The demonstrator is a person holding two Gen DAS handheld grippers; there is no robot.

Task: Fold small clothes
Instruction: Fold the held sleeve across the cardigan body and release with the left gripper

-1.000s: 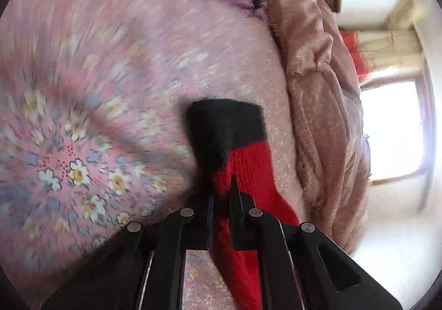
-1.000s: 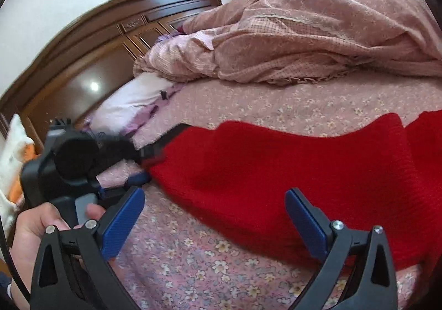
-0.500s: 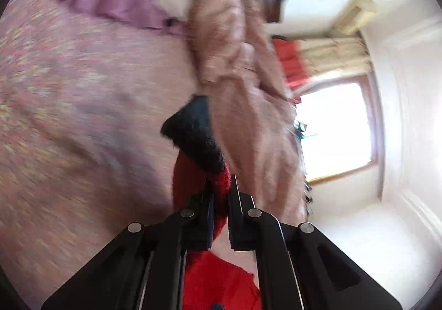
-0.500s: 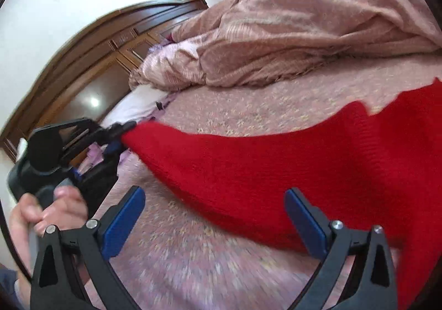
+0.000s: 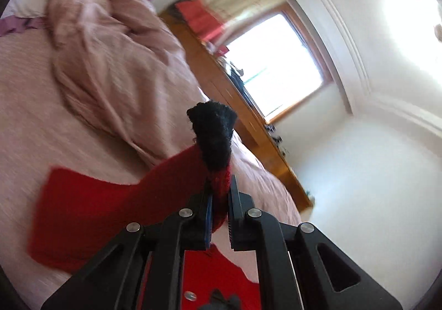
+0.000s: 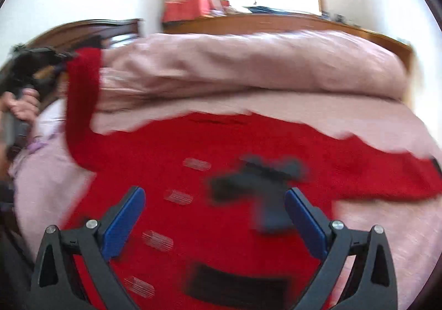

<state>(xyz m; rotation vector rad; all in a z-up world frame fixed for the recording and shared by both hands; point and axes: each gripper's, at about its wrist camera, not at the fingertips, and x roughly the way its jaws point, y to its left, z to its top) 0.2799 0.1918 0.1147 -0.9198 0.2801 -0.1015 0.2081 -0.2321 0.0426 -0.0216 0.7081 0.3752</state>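
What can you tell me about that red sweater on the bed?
The red sweater looks like a soft knit, with a black cuff ending its sleeve, pale bar-shaped fasteners down the front and a blurry black motif. Its body lies spread, front up, on the pink bedspread. One sleeve is lifted off the bed, pinched near the cuff by the left gripper. The right gripper hovers open above the body, not holding it.

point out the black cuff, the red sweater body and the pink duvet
black cuff (image 5: pixel 214 133), left wrist view, middle of the cuff
red sweater body (image 6: pixel 221 149), right wrist view, upper front panel
pink duvet (image 6: pixel 248 61), right wrist view, top of the heap
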